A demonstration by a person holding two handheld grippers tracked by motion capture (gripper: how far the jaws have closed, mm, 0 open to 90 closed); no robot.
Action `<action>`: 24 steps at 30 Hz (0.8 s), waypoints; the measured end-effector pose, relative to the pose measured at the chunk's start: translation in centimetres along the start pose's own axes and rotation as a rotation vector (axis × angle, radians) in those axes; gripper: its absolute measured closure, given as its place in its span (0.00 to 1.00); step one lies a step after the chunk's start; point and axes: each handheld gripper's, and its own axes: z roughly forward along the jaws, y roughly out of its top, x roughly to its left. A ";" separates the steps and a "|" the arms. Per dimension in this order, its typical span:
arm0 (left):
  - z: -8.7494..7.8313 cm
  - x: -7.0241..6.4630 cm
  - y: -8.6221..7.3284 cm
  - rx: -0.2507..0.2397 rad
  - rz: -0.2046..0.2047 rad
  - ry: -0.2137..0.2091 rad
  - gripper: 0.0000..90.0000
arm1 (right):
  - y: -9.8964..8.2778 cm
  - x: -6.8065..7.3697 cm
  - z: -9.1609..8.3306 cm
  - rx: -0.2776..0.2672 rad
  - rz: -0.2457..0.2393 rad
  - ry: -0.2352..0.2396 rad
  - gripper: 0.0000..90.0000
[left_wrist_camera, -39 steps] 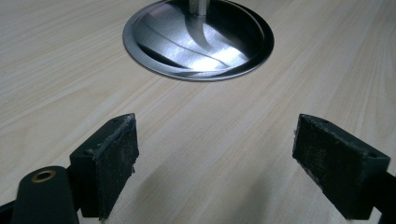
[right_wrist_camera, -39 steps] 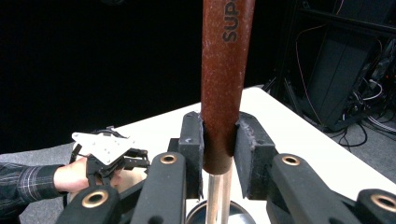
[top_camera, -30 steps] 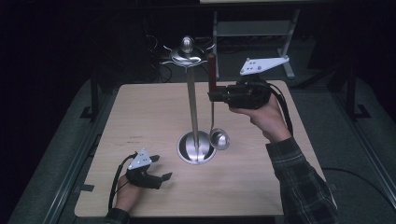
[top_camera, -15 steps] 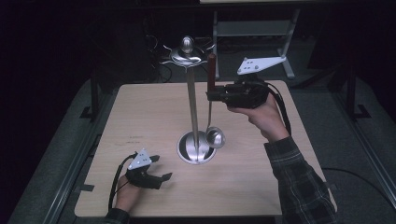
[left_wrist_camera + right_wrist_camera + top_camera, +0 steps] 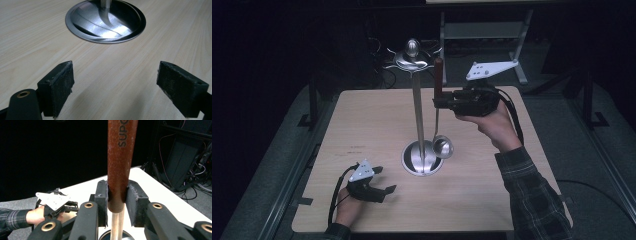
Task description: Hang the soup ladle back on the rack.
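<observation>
A ladle point(image 5: 443, 146) with a red-brown handle point(image 5: 121, 162) hangs upright in my right gripper point(image 5: 438, 101), just right of a steel stand's pole point(image 5: 418, 115). The pads sit on both sides of the handle's lower end, above the metal shaft; the jaws have just been opening a little with the handle still between them. The ladle's bowl hangs over the edge of the stand's round base point(image 5: 414, 162). The handle's top reaches up beside the stand's hooked crown point(image 5: 412, 57). My left gripper point(image 5: 384, 180) rests open on the table's front left, nothing between its jaws, facing the base point(image 5: 105, 22).
The wooden table point(image 5: 362, 120) has bare room left of the stand and along its front. A metal rack point(image 5: 484, 32) stands behind the table in the dark. From the right gripper view, the left hand and its gripper point(image 5: 56, 203) lie low at the left.
The ladle's bowl has swung slightly left toward the stand's pole. Both hands have kept their place.
</observation>
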 end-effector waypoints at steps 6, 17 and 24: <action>0.0 0.0 0.0 -0.001 -0.003 -0.001 0.16 | -0.1 -0.2 -0.2 -0.010 0.005 -0.016 0.70; 0.1 0.0 0.0 -0.002 -0.004 0.000 0.16 | -1.7 -0.2 -0.9 0.028 0.010 -0.062 0.51; 0.1 0.0 0.0 0.000 -0.005 0.001 0.16 | -4.2 -0.8 -1.9 0.053 0.042 -0.084 0.47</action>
